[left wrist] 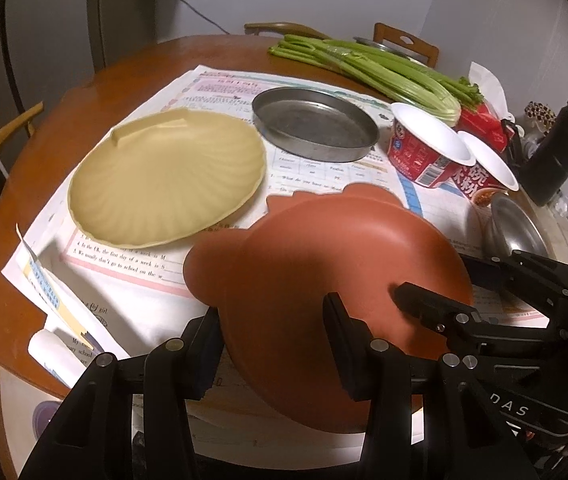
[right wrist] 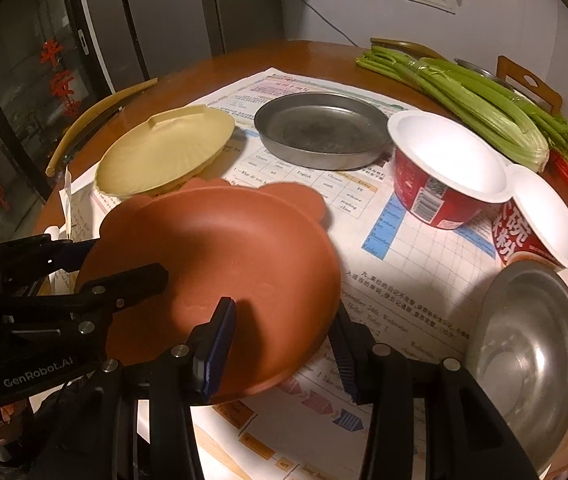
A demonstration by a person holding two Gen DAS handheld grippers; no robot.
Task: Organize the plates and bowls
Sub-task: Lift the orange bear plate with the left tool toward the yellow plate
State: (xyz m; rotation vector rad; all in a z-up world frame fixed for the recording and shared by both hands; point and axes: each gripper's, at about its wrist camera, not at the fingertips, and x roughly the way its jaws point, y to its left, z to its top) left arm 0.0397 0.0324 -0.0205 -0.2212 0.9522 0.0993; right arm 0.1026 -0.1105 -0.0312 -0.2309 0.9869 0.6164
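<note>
Terracotta plate (right wrist: 220, 264), bear-head outline with two ear lobes, is held off the paper-covered round table (left wrist: 84, 92) by both tools at once. Left gripper (left wrist: 272, 344) is clamped on the near rim: one pad under the outer wall, the other inside the dish. Right gripper (right wrist: 280, 344) is pinched on the rim edge nearest its own camera, blue-faced pad over the inner surface, the other finger below. A two-point hold probably makes sense here: the dish looks wide and heavy for a single edge pinch, and gripping opposite rim sections should stop it pivoting. Plate is tilted, near rim low between the fingers, ear lobes pointing away beyond the fingertips toward the cream shell-shaped plate (left wrist: 164, 184) and metal pan (left wrist: 314, 124). Long axis runs roughly ear-side to chin-side, forward from the fingertips. Steel bowl (right wrist: 524, 360) sits just right of the right fingers, two red instant-noodle cups (right wrist: 448, 176) beyond it. Likely next: stack the plate with another.
</note>
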